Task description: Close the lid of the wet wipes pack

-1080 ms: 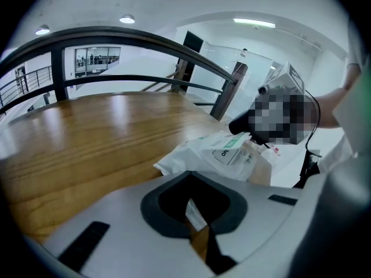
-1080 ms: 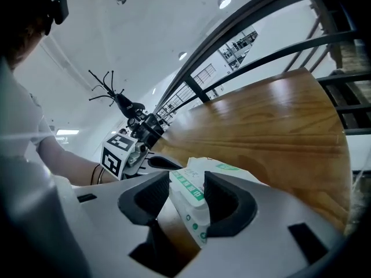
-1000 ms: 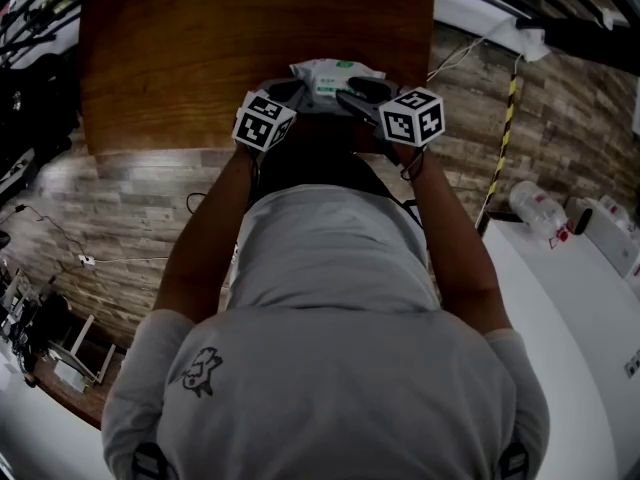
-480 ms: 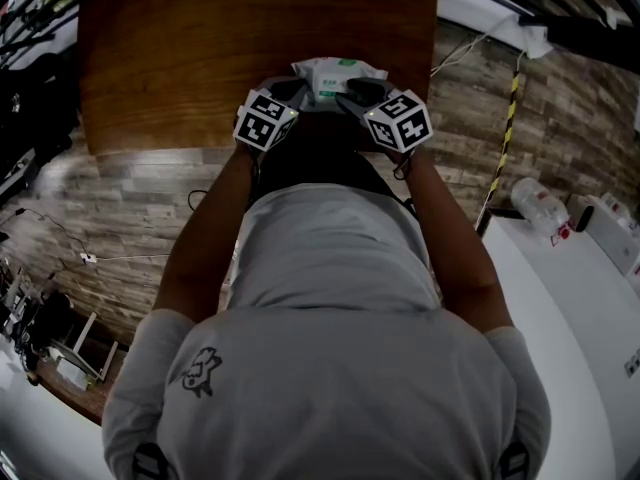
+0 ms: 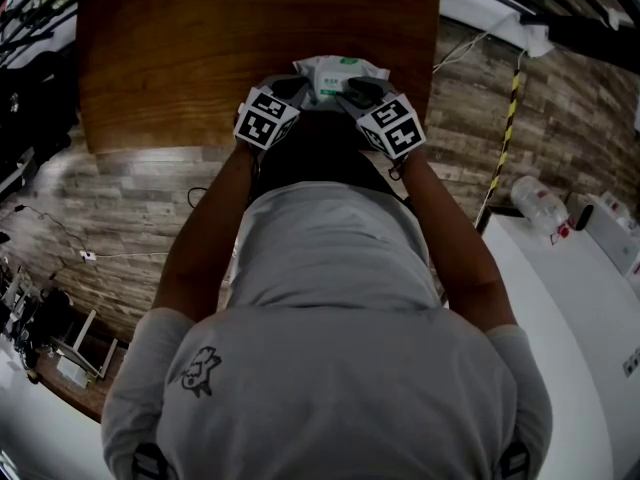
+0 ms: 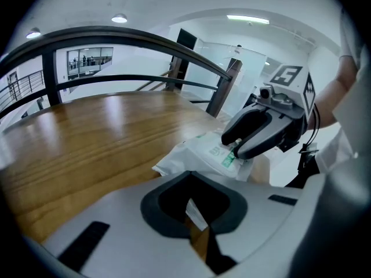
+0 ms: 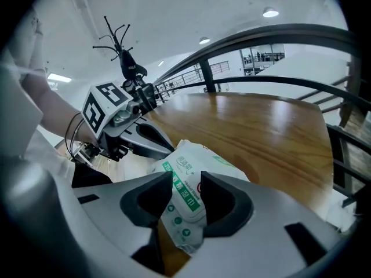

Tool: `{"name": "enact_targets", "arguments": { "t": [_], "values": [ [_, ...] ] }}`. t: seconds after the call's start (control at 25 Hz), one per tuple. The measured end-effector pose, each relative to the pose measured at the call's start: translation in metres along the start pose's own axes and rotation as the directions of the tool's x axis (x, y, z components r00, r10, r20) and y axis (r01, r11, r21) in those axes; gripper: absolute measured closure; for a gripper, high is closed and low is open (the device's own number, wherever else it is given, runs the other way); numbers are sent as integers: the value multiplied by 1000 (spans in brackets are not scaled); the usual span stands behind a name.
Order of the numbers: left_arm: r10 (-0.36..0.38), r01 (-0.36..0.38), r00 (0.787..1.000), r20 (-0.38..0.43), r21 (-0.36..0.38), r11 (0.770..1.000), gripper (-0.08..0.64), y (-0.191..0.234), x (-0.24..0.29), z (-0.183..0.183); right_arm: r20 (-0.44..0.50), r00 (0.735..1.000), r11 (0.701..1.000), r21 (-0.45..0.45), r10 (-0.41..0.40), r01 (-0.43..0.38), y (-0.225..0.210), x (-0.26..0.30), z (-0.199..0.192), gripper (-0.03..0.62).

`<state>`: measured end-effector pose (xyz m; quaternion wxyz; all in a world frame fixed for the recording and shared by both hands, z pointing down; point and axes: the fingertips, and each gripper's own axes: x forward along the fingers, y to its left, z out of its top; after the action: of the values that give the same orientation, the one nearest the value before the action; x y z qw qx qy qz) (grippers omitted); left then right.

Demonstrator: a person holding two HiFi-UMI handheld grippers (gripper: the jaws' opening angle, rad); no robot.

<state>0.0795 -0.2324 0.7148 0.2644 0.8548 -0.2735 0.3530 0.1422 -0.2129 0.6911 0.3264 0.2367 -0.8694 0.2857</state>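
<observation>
Left gripper (image 6: 195,216) fingers pinch the wet wipes pack (image 7: 188,169), right gripper (image 7: 184,204) fingers have just closed on its end; pressing its lid seems next.

Wooden table (image 5: 200,58), wood-plank floor (image 5: 120,203)

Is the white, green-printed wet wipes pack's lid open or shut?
Cannot tell: the white, green-printed wet wipes pack shows only printed wrapper, no lid visible.

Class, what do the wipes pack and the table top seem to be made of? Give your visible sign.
Wipes pack: soft plastic film, it seems, slightly glossy; it crumples and carries printed green labels.
Table top: wood or wood-look veneer, polished; grain stripes run along it and lights reflect in it.
</observation>
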Motion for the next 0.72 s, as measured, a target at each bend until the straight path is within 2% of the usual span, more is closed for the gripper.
{"name": "enact_targets", "arguments": {
  "t": [0.28, 0.72],
  "values": [
    [2, -2, 1000, -1, 6, 1000, 546, 0, 0, 0, -37, 999, 997, -79, 16, -19, 1, 1, -3, 430],
    [-8, 8, 1000, -5, 6, 1000, 546, -2, 1, -1, -81, 997, 971, -239, 3, -22, 3, 3, -7, 430]
  ]
}}
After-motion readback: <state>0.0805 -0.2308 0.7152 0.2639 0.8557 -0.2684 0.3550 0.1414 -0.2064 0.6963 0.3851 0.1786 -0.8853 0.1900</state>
